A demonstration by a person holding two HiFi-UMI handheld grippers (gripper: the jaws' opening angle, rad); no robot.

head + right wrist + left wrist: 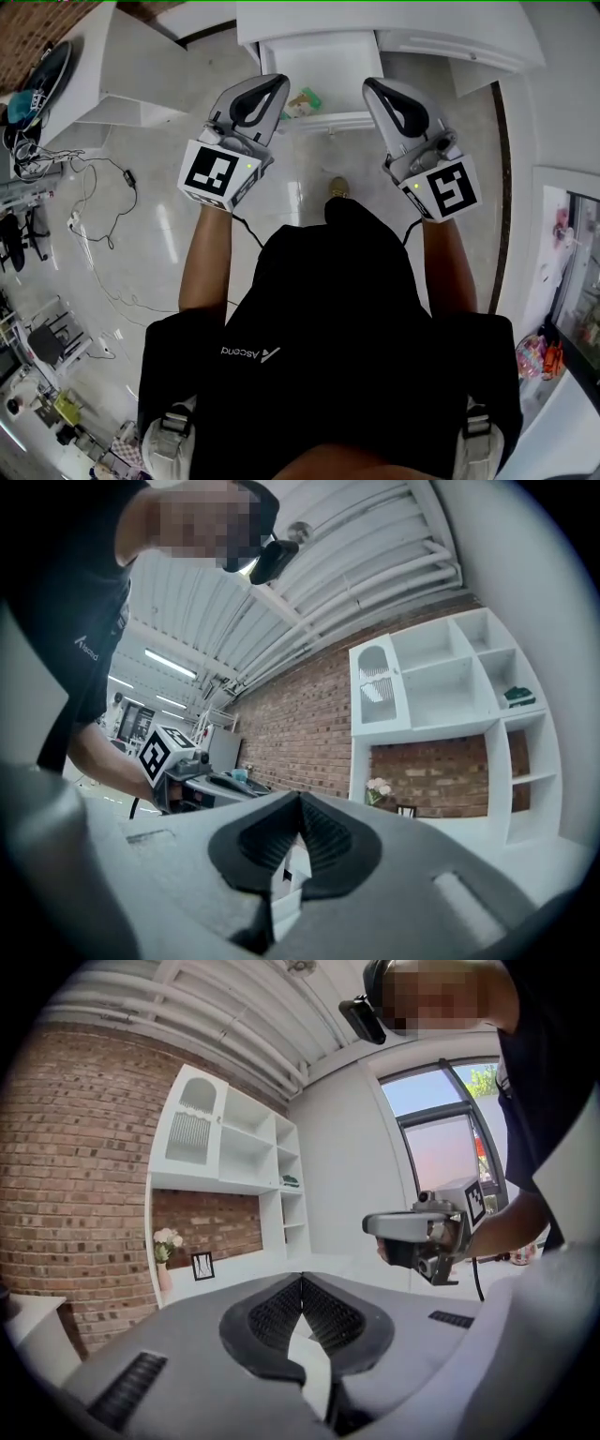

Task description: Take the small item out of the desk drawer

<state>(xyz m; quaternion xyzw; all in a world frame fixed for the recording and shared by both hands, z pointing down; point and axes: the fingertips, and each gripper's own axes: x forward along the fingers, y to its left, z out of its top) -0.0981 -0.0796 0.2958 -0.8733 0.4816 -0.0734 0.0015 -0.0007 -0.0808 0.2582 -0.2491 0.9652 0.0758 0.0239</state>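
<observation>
Pale glossy floor below me; the white desk drawer [319,56] stands open, the small item [304,99] near its front, between left gripper [279,84] and right gripper [372,86]. Left gripper view: jaws pressed together, empty. Right gripper view: likewise closed on nothing.

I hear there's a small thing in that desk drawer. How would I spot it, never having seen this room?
Find the white desk at the top of the head view; its drawer stands pulled out toward the person. The small item lies near the drawer's front left corner, beside the left gripper. Green and pale, it is the only coloured thing showing in the white drawer.
</observation>
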